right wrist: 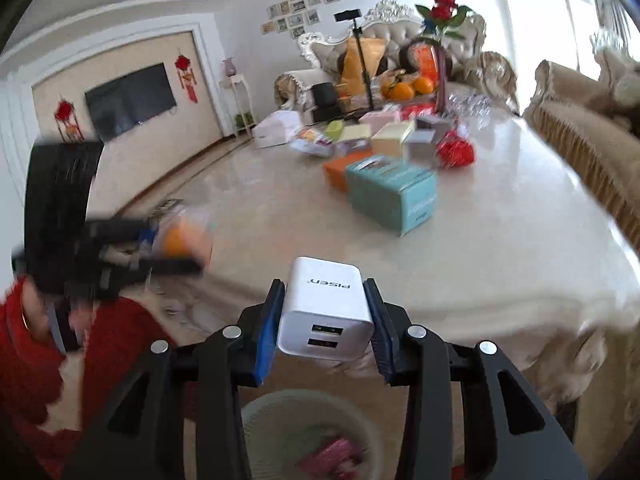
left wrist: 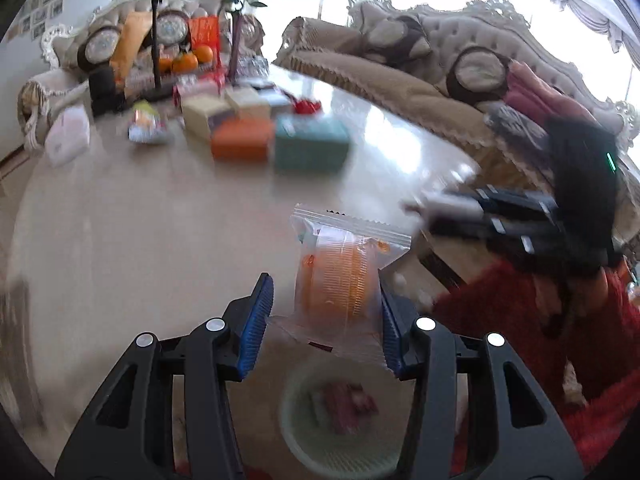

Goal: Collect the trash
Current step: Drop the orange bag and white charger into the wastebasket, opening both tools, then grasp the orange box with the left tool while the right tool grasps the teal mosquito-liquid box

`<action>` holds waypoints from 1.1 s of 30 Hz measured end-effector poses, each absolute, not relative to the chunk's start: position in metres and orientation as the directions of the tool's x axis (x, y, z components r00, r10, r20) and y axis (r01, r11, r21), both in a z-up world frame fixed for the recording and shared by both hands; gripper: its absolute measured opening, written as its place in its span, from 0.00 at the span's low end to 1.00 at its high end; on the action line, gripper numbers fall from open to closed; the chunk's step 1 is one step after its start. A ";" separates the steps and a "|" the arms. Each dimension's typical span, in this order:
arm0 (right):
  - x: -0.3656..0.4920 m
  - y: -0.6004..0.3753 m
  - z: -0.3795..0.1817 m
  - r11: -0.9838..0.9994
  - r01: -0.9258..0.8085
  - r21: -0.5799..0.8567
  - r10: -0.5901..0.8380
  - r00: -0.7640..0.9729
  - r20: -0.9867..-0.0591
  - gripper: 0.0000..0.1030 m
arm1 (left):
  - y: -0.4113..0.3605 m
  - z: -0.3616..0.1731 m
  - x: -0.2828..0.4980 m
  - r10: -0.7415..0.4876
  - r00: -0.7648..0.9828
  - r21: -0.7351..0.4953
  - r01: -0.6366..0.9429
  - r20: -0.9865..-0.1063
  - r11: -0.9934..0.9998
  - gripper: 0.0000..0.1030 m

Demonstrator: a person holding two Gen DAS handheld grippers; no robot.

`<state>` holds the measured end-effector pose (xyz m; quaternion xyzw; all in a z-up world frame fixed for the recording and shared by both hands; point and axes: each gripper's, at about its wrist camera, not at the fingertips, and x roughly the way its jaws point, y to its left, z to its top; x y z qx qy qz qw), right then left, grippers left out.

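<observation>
Above the pale bin (right wrist: 304, 412), which already holds something pink, the left gripper (left wrist: 324, 320) hangs spread around a clear snack packet (left wrist: 340, 272) and the right gripper (right wrist: 325, 316) clamps a white charger (right wrist: 326, 308), with boxes (right wrist: 390, 192) left on the table (right wrist: 500, 248) beyond.

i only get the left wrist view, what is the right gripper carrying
Observer: A white charger, clamped between the right gripper's fingers.
Operator: any markings on it
Observer: Two USB ports face the camera, and the top reads PISEN.
Operator: is it over the basket too
Observer: A pale basket sits just below it, with something pink inside.
</observation>
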<state>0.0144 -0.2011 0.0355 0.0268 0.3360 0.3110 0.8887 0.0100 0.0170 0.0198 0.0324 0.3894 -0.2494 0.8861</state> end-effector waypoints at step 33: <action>0.015 -0.213 0.032 0.859 -0.512 0.004 0.407 0.679 -0.611 0.77 | 0.047 -0.016 0.024 -0.249 0.578 -0.098 0.280 -0.777 0.955 0.86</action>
